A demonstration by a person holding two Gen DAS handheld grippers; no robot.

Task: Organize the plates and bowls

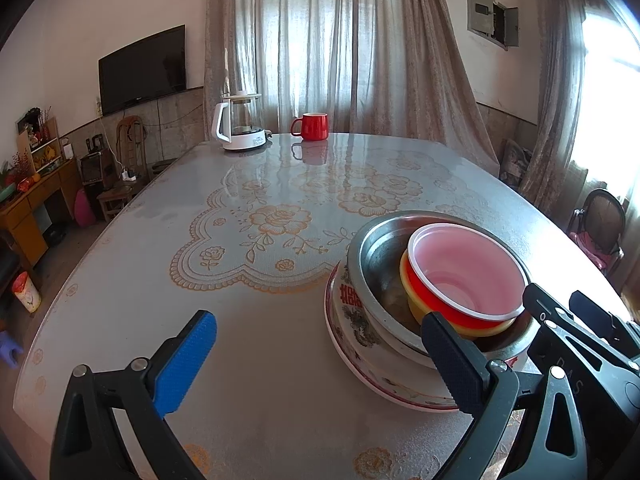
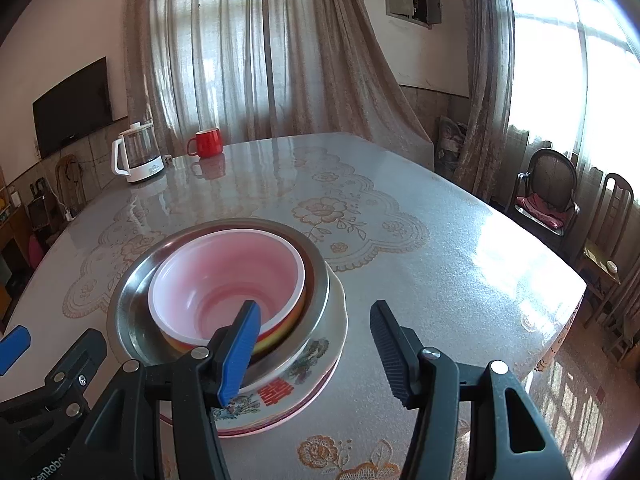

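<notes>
Right wrist view shows the spread, empty right hand-held gripper point(image 2: 316, 348) beside the nested stack point(image 2: 224, 300): heavy, slippery, breakable, so I'd pinch the light pink bowl point(image 2: 224, 276) by its rim.

The dishes stood nested in one stack on the table: a red plastic bowl point(image 2: 226, 280) with a white rim and pale pink inside sat upright on top, tight inside a yellow bowl point(image 1: 416, 300). Both rested in a wider steel bowl point(image 2: 132, 320). That sat in a white ceramic bowl point(image 2: 304, 364) with red characters, on a red-rimmed plate point(image 1: 352, 364).
</notes>
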